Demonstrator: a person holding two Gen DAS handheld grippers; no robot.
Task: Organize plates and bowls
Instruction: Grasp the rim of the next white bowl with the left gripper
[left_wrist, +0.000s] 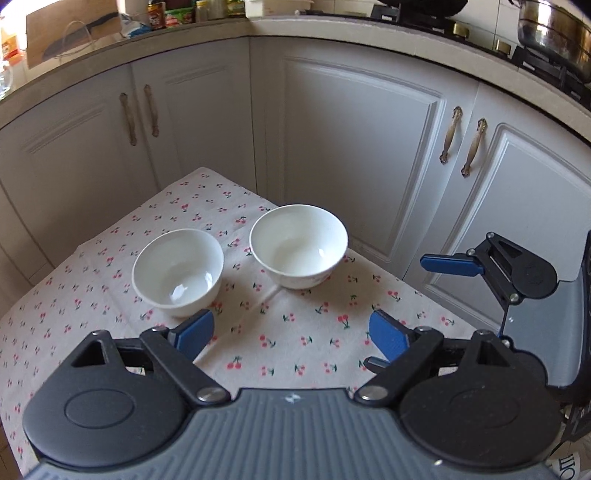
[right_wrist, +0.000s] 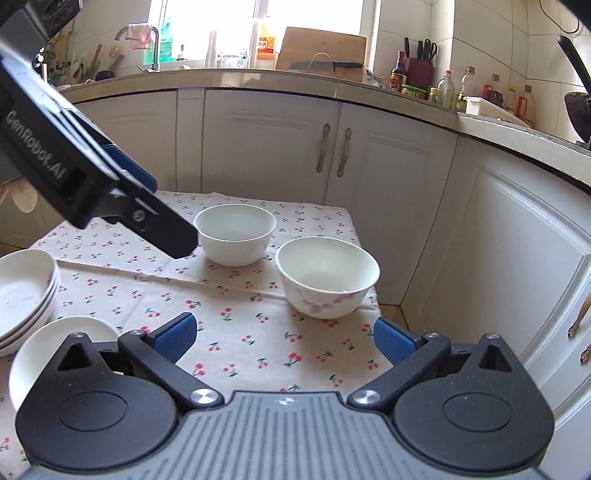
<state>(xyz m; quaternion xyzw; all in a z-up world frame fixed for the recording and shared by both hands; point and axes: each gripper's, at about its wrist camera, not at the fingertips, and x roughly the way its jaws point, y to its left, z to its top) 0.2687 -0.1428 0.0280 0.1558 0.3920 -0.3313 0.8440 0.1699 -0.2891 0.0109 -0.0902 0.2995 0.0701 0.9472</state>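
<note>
We see left gripper (left_wrist: 291, 338) spread wide, nothing between pads. Right gripper (right_wrist: 286, 341) likewise released, empty. Both above cherry tablecloth (right_wrist: 236, 332). On tablecloth: two white bowls (right_wrist: 235, 233) (right_wrist: 327, 276) side by side, apart; stacked plates (right_wrist: 26, 295) at left edge.

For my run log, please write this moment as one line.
left tool: open, empty | right tool: open, empty | two bowls: apart on cloth | stacked plates: left edge
</note>
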